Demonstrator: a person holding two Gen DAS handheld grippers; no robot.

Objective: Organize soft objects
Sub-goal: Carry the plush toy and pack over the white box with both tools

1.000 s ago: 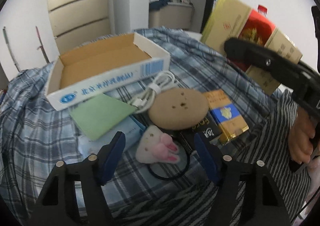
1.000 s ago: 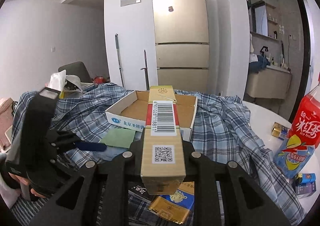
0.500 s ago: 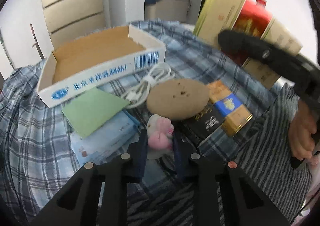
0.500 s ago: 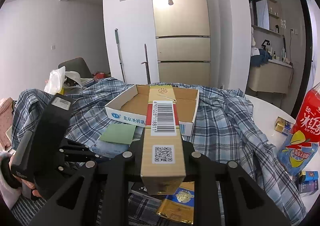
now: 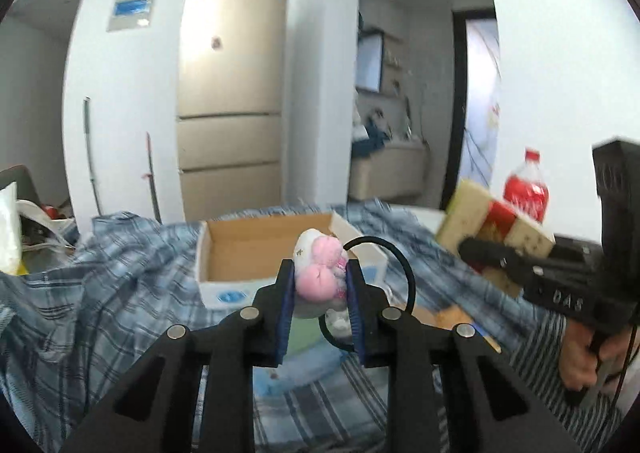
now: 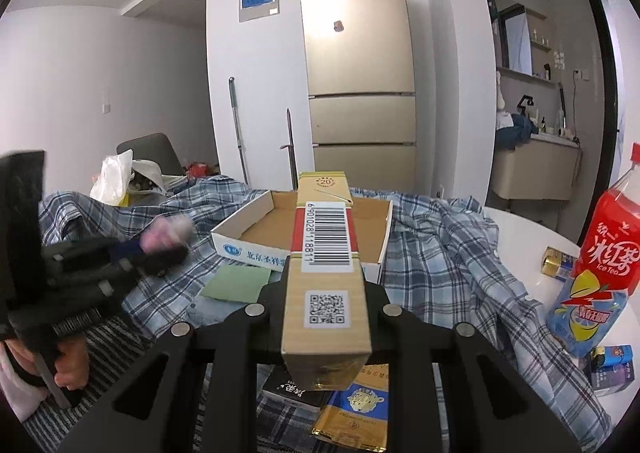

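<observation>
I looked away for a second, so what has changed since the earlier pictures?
The left gripper closed its fingers on the pink and white plush toy and lifted it off the plaid cloth, its black loop hanging beside it. The right gripper stayed put, clamped on the long carton; the cardboard tray is empty as before.

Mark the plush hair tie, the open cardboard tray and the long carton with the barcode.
plush hair tie (image 5: 320, 273): left wrist view, on its pink plush part.
open cardboard tray (image 5: 256, 253): left wrist view, on its brown inside floor.
long carton (image 6: 326, 285): right wrist view, on its top face below the barcode.
</observation>
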